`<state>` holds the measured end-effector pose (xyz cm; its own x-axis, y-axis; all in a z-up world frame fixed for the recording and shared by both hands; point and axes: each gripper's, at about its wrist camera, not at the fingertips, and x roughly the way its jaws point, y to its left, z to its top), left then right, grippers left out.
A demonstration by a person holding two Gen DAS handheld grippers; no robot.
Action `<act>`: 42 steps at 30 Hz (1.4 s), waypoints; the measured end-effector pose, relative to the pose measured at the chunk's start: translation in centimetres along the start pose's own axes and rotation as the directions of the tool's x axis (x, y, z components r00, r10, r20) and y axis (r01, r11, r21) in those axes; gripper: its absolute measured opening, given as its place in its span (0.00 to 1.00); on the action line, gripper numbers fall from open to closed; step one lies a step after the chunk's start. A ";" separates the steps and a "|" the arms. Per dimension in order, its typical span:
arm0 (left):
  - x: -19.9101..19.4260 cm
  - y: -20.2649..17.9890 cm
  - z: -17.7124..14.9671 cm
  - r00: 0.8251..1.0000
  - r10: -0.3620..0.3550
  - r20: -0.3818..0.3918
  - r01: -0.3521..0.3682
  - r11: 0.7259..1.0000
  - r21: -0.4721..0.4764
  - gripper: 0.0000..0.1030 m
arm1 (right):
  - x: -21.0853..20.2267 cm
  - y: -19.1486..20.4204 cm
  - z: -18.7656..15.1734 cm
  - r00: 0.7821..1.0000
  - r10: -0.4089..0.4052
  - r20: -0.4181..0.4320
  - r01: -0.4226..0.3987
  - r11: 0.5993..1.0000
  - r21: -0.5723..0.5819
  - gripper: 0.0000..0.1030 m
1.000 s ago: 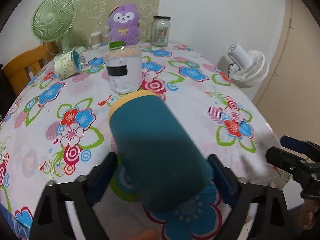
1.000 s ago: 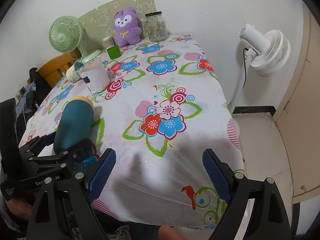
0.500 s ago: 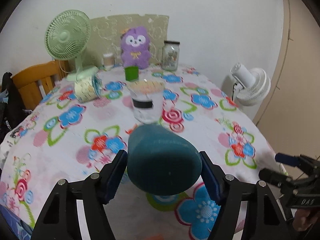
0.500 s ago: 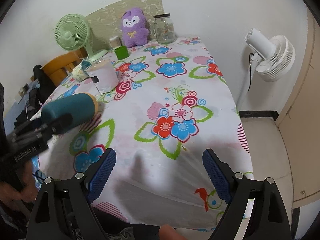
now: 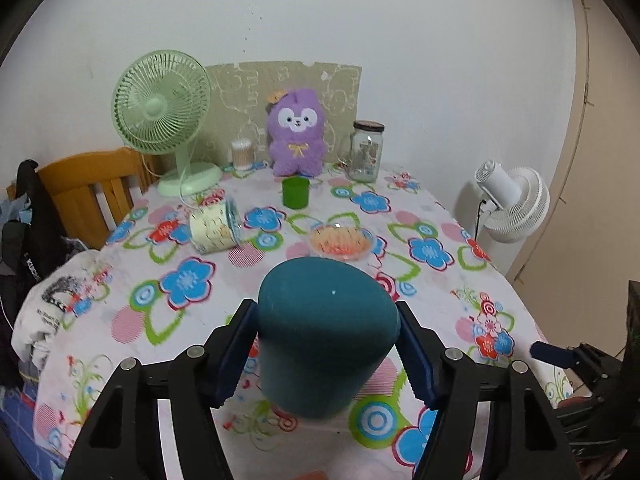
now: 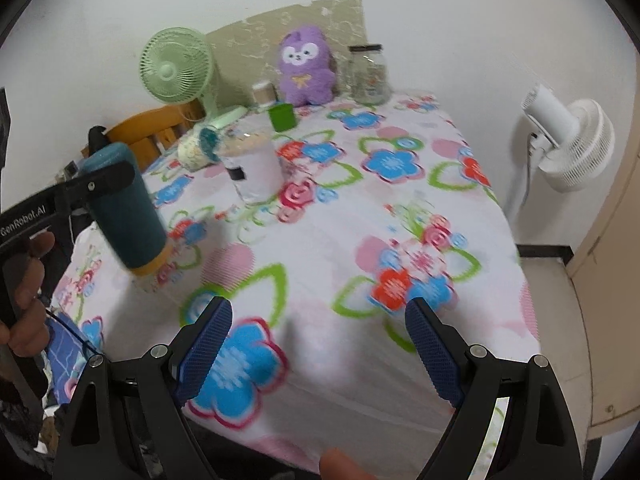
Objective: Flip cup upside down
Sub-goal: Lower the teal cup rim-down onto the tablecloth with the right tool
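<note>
My left gripper [image 5: 326, 344] is shut on the teal cup [image 5: 324, 332]. The cup is turned bottom up, its flat base facing the camera. In the right wrist view the cup [image 6: 128, 216] hangs tilted over the table's left part, its yellow rim down and just above the floral tablecloth [image 6: 360, 232]; whether the rim touches the cloth I cannot tell. My right gripper [image 6: 318, 344] is open and empty above the table's near edge.
On the table stand a white container with orange contents [image 5: 340, 242], a tipped patterned jar [image 5: 214, 226], a green cup [image 5: 295, 192], a glass jar [image 5: 366, 152], a purple plush [image 5: 298, 136] and a green fan [image 5: 160, 108]. A white fan [image 5: 512, 204] stands right; a wooden chair [image 5: 92, 184] left.
My left gripper rotated the teal cup from lying sideways to mouth down and lowered it toward the cloth. My right gripper moved slightly forward, staying open.
</note>
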<state>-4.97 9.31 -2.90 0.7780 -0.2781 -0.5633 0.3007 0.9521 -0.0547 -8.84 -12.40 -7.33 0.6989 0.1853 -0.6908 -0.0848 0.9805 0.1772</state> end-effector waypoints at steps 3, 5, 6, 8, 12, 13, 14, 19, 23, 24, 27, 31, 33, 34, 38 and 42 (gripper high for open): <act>-0.3 0.5 0.3 1.000 -0.004 -0.004 0.004 1.000 -0.007 0.67 | 0.7 1.4 1.0 1.000 0.007 0.008 -0.006 1.000 -0.022 0.87; -0.3 0.7 0.3 1.000 0.001 -0.004 -0.001 1.000 -0.008 0.67 | 1.3 2.3 1.7 1.000 0.011 0.010 -0.011 0.999 -0.033 0.87; -0.2 0.9 0.2 1.000 0.002 -0.009 -0.002 1.000 -0.011 0.67 | 1.5 2.6 1.9 1.000 0.017 0.011 -0.016 0.999 -0.037 0.87; 0.2 1.0 0.0 1.000 -0.002 -0.023 0.002 1.000 -0.019 0.67 | 1.9 3.1 2.4 1.000 0.025 0.010 -0.025 0.999 -0.040 0.87; 0.7 1.3 -0.4 0.999 0.010 -0.051 -0.011 1.000 -0.021 0.67 | 2.4 3.8 2.6 1.000 0.026 0.004 -0.026 0.998 -0.050 0.87; 1.0 1.4 -0.5 0.998 0.010 -0.061 -0.012 1.000 -0.021 0.67 | 2.5 3.9 2.6 1.000 0.025 0.001 -0.025 0.998 -0.053 0.87; 1.2 1.4 -0.6 0.997 0.008 -0.072 -0.010 1.000 -0.022 0.67 | 2.6 4.0 2.6 1.000 0.024 -0.001 -0.024 0.998 -0.055 0.87; 2.6 1.9 -1.0 0.992 -0.020 -0.127 0.014 0.999 -0.045 0.70 | 3.2 4.3 2.6 1.000 0.019 -0.012 -0.020 0.998 -0.055 0.87; 3.4 2.1 -1.1 0.987 -0.028 -0.160 0.020 0.998 -0.053 0.75 | 3.6 4.4 2.6 1.000 0.013 -0.022 -0.015 0.998 -0.057 0.87; 3.6 2.2 -1.1 0.985 -0.033 -0.168 0.024 0.998 -0.058 0.79 | 3.7 4.4 2.6 1.000 0.012 -0.024 -0.013 0.998 -0.057 0.87; 3.4 2.3 -1.0 0.987 -0.033 -0.157 0.025 0.998 -0.054 0.81 | 4.0 4.5 2.7 1.000 0.009 -0.030 -0.011 0.998 -0.058 0.87; 3.4 2.3 -0.7 0.988 -0.031 -0.152 0.025 0.999 -0.044 0.83 | 4.2 4.6 2.9 0.999 0.008 -0.032 -0.010 0.998 -0.058 0.87; 3.3 2.4 -0.7 0.988 -0.031 -0.150 0.025 0.999 -0.043 0.83 | 4.3 4.8 3.0 0.999 0.008 -0.033 -0.010 0.998 -0.060 0.87; 3.3 2.4 -0.7 0.988 -0.029 -0.149 0.022 0.999 -0.044 0.83 | 4.3 4.9 3.0 0.999 0.008 -0.034 -0.010 0.998 -0.062 0.87; 3.2 2.6 -0.6 0.989 -0.022 -0.148 0.016 0.999 -0.043 0.85 | 4.3 5.2 3.2 0.999 0.004 -0.032 -0.006 0.998 -0.068 0.87; 3.1 2.7 -0.6 0.988 -0.017 -0.155 0.010 0.999 -0.045 0.87 | 4.3 5.4 3.3 1.000 0.004 -0.029 -0.006 0.997 -0.072 0.87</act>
<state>-2.09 11.05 -5.30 0.6775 -0.2715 -0.6836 0.2834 0.9540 -0.0979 -3.98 -6.56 -7.00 0.6775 0.1907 -0.7104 -0.1396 0.9816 0.1305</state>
